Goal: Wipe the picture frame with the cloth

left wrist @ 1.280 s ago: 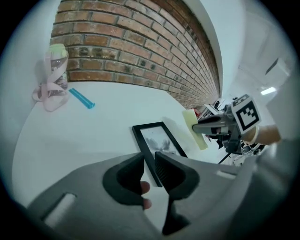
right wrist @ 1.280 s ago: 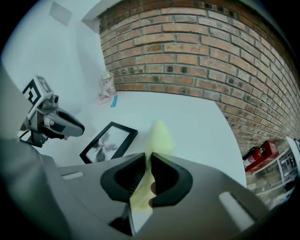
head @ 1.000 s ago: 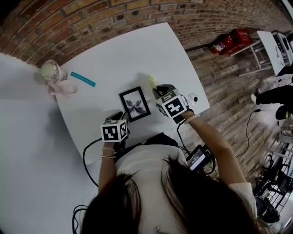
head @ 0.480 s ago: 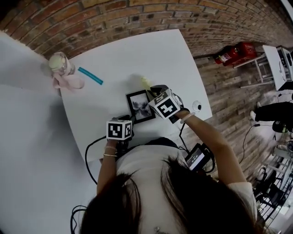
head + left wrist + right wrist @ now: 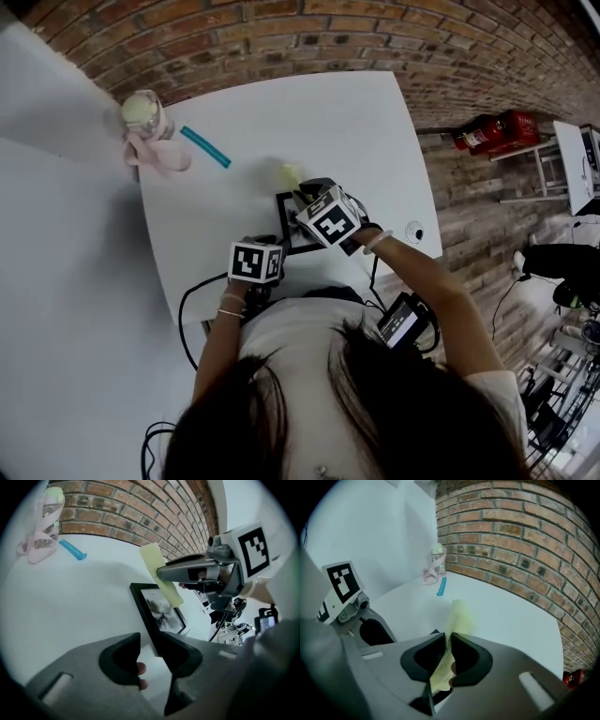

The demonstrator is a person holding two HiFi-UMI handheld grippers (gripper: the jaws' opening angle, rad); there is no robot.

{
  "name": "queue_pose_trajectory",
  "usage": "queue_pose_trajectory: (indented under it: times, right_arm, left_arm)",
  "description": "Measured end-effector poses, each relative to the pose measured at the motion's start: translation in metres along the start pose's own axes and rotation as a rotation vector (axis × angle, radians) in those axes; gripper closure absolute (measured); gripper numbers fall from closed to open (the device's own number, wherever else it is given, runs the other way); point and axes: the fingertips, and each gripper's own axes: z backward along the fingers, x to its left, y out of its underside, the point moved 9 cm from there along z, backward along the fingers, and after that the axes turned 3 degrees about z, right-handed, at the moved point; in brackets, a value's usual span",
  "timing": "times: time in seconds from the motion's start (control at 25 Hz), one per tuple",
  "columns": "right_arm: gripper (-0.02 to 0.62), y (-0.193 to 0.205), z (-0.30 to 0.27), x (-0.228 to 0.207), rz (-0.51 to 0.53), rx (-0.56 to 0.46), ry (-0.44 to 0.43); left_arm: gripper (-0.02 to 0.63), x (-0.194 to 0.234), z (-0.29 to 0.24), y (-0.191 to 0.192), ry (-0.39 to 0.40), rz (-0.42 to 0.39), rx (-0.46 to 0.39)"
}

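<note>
The black rectangular picture frame with a grey print lay flat on the white table; its near corner reached in between the jaws of the left gripper, close against the right-hand jaw and clear of the other; those jaws had just been opening and stood wide apart, gripping nothing; the right gripper had its jaws pressed together on the pale yellow cloth, which stuck out past the tips toward twelve o'clock in its own view; in the left gripper view the cloth hung over the frame's far end at about one o'clock from the left jaws, and whether it touched the glass could not be told.

In the head view the table ran out to a red brick wall at twelve o'clock; a teal plastic bar lay at ten o'clock from the frame, and past it, near the table's corner, stood a clear glass jar with a pink ribbon-like piece at its foot; red fire extinguishers sat on the brick-patterned floor at two o'clock.

Both grippers pointed steeply down at the table; the left hand held its gripper at the frame's six o'clock, a bangled wrist behind it; the right arm reached in from four o'clock.
</note>
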Motion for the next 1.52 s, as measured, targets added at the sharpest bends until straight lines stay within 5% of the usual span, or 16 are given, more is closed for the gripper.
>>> queue_pose_trajectory:
  times: [0.68,1.52]
  right_arm:
    - [0.546,-0.02,-0.042,0.026,0.04,0.018,-0.132]
    - [0.548,-0.013,-0.045,0.022,-0.04,0.034,-0.141]
  left_arm:
    - [0.477,0.002,0.0,-0.002,-0.01,0.0,0.014]
    - [0.476,0.003,-0.001,-0.004,-0.017,-0.006,0.026]
